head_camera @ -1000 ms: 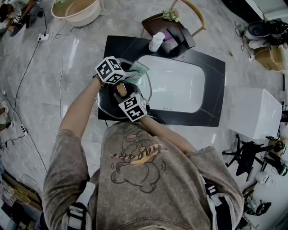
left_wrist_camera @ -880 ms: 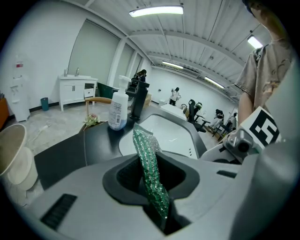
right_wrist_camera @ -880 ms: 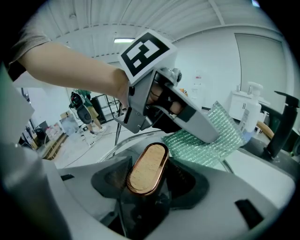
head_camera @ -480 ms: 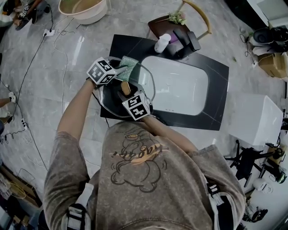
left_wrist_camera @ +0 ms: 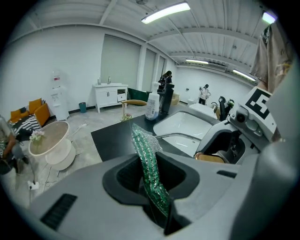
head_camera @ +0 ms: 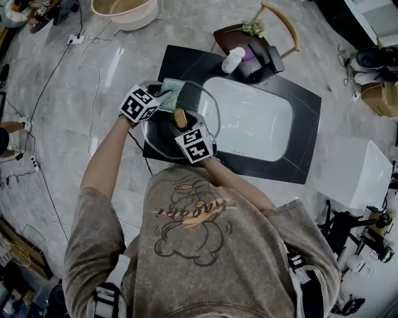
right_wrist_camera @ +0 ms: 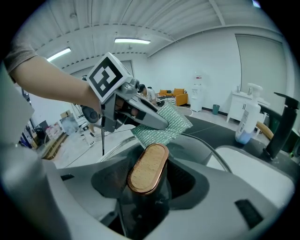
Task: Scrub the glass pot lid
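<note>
Jaws, left gripper [left_wrist_camera: 152, 187]: pressed together on a green scouring cloth [left_wrist_camera: 145, 154], which stands up edge-on between them.
Jaws, right gripper [right_wrist_camera: 145, 187]: set wide and clamped on the wooden knob [right_wrist_camera: 147, 168] of the glass pot lid [right_wrist_camera: 197, 152]; the knob fills the gap.
Left arm pose: the bare forearm reaches out from the sleeve, with the left gripper [head_camera: 158, 99] angled down and inward toward the lid.
Right arm pose: the forearm is bent close to the torso, and the right gripper [head_camera: 185, 127] points down and away from the body.
Lid location: the glass pot lid [head_camera: 158, 133] is above the left end of the black countertop [head_camera: 180, 62], just beside the white sink [head_camera: 249, 118].
Cloth location: the cloth [head_camera: 172, 93] is at the lid's far rim.
Head view only: both marker cubes, both forearms, the full lid outline and a beige basin [head_camera: 124, 9] on the floor.
Left gripper view only: the cloth's thin edge, the lid's metal rim [left_wrist_camera: 176, 136] beyond it and the knob [left_wrist_camera: 209, 158] seen side-on in the other gripper.
Right gripper view only: the knob's oval wooden top, and the flat face of the cloth [right_wrist_camera: 164, 124] under the left gripper's tips.
Background: a soap bottle [right_wrist_camera: 246, 123] stands beside a black faucet [right_wrist_camera: 281, 126].
</note>
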